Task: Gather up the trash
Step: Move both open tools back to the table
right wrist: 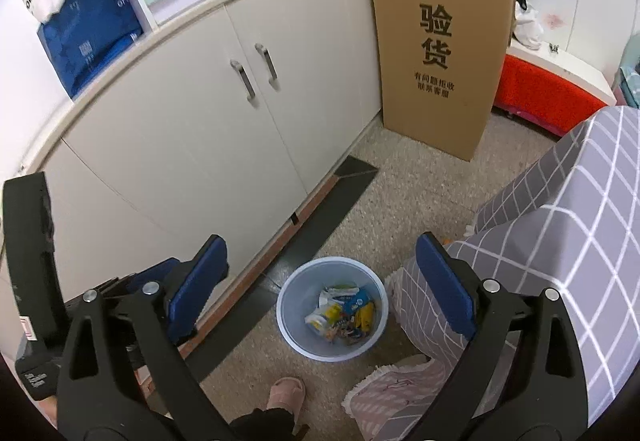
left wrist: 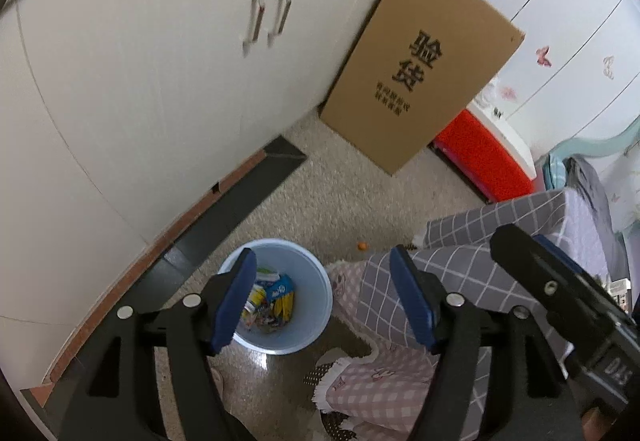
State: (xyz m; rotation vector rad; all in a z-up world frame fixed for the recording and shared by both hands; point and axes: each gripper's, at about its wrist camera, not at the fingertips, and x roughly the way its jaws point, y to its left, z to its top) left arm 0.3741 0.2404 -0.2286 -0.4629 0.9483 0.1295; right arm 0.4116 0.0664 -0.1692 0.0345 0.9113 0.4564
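Left gripper [left wrist: 324, 297] and right gripper [right wrist: 322, 285] both angled downward, jaws spread wide, nothing between pads, side by side.

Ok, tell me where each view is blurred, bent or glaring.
Left wrist: cabinet handles smeared by motion, cabinet edges bowed by the fisheye, a small glare spot on the floor below the bin. Right wrist: sharper, handles crisp, countertop edge curved, dark corners.

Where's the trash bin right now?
The light blue trash bin stands on the speckled floor, low in both wrist views, between the white cabinet on its left and the grey checked bedcover on its right, with wrappers inside.
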